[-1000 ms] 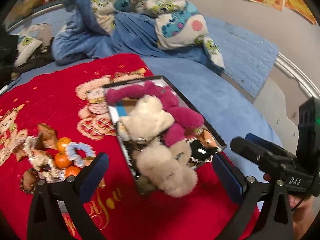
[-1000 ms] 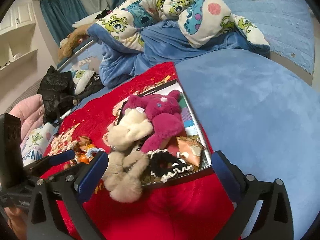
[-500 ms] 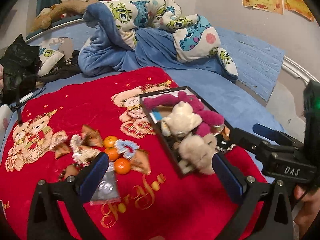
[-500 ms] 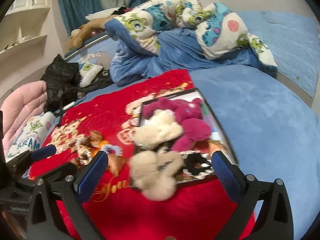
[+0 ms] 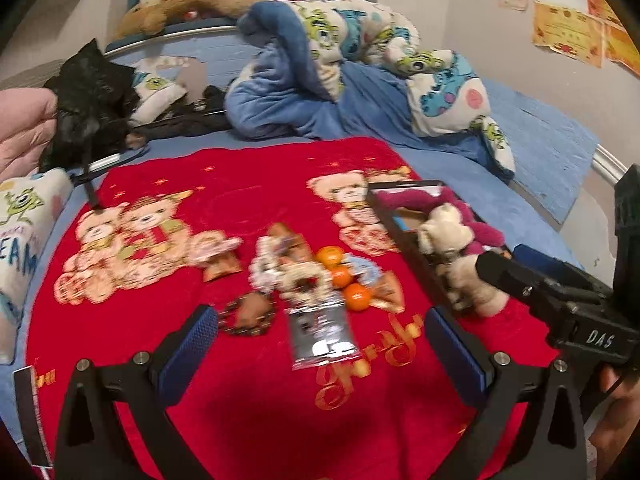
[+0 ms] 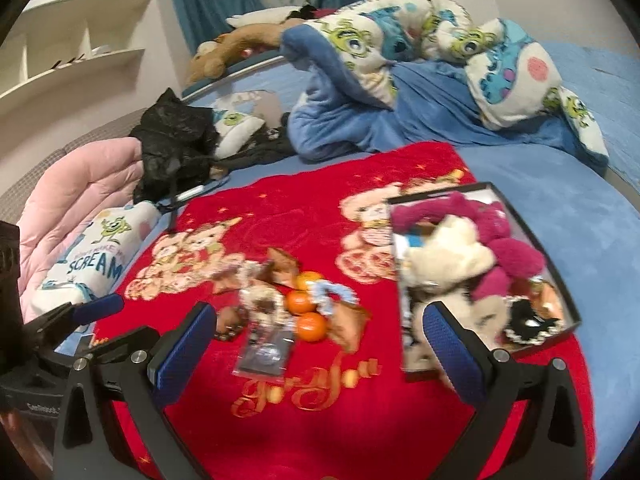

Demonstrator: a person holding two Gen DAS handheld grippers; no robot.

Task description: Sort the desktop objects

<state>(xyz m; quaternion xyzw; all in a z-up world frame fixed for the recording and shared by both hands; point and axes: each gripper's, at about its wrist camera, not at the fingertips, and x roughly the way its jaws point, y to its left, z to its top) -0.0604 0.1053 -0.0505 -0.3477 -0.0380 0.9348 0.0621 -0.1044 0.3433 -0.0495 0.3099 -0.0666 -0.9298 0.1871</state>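
Observation:
A loose pile lies on the red bear-print blanket (image 5: 248, 184): three oranges (image 5: 340, 276), brown wrapped snacks (image 5: 224, 266), beaded hair ties (image 5: 280, 272), a dark bracelet (image 5: 248, 314) and a clear packet (image 5: 322, 336). The pile also shows in the right wrist view (image 6: 298, 304). A black tray (image 6: 558, 256) on the right holds a cream plush (image 6: 448, 256), a magenta plush (image 6: 508, 248) and a black scrunchie (image 6: 528, 322). My left gripper (image 5: 320, 354) is open and empty, just short of the packet. My right gripper (image 6: 320, 346) is open and empty above the blanket, between pile and tray.
The blanket lies on a round blue bed (image 6: 580, 200). A bunched monster-print duvet (image 5: 352, 60) and a black bag (image 5: 88, 100) lie at the back. A pink quilt (image 6: 72, 192) and white shelves (image 6: 80, 44) are at the left.
Both grippers have swung left and pulled back from the tray. The loose pile now sits between the fingers in both views. Both stay open and empty.

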